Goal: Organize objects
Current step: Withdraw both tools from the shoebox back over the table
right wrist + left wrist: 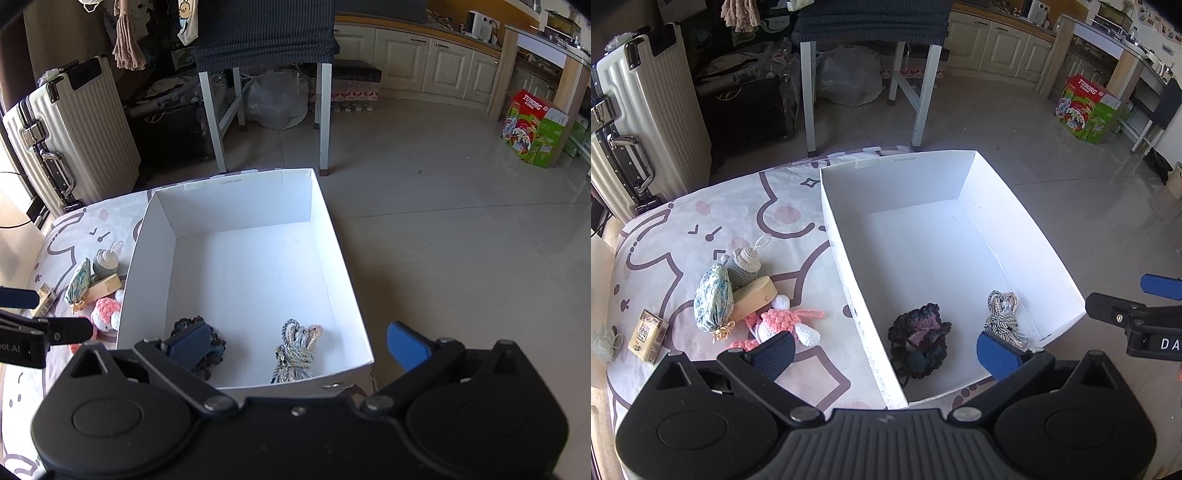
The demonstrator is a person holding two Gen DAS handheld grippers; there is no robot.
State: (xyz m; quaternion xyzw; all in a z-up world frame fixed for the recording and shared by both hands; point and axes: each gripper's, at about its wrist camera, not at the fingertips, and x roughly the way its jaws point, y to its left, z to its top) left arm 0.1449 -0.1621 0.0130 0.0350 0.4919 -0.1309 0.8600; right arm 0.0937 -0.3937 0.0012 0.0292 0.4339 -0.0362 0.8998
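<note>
White box sits at the right edge of a surface covered with a patterned cloth; whether this is a bench cannot be told. Two items lie inside the box, near its front wall: dark crochet piece toward the front-left corner, braided cord bundle toward the front-right, the two apart.

On the cloth, left of the box, a cluster: blue-and-white wrapped pouch, grey crochet piece beyond it, wooden block touching the pouch, pink-and-white crochet toy in front. A small yellow carton lies nearer the left edge, apart from the cluster.

Left claw: wide, nothing between the pads, above the box's left wall at the front.

Right claw: wide, nothing gripped, above the front of the box; the cord bundle lies below the gap, untouched.
</note>
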